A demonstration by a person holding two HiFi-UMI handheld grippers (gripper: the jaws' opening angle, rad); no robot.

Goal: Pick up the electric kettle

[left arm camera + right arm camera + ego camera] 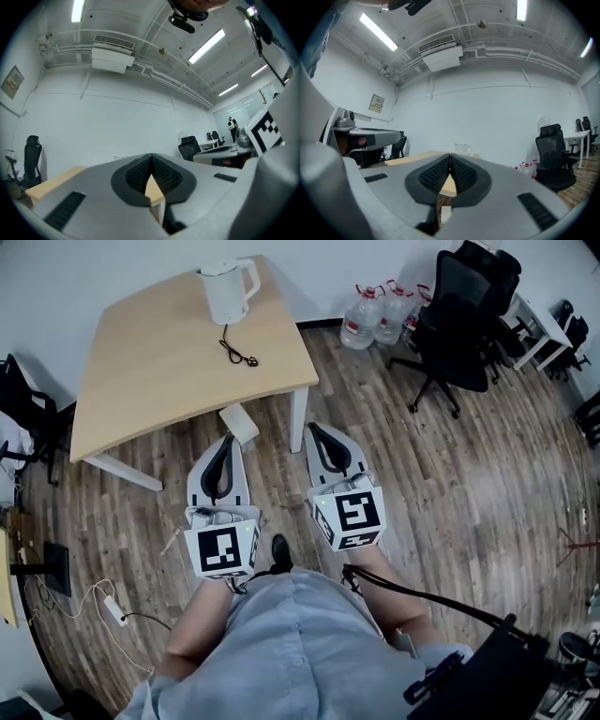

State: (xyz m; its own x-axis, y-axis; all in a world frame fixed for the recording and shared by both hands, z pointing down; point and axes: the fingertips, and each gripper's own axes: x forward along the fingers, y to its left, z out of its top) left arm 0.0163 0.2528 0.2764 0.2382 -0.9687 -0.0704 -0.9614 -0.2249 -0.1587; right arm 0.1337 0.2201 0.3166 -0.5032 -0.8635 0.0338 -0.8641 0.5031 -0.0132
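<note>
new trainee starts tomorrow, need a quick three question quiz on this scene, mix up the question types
1. True or false: the electric kettle stands on the table.
2. The left gripper and right gripper are: A) both open; B) both shut and empty; C) both shut on the kettle.
3. What stands on the floor beside the black office chair?

Key: 1 true. 2 B. 3 water bottles.

Illumination is bright and even, supplied by long white ceiling tube lamps [206,46]. The brown wood-plank floor [450,474] shows soft sheen, and shadows are faint. Strong fisheye curvature and dark corners affect all views. The grey left gripper [151,161], close to its lens, renders slightly soft.
</note>
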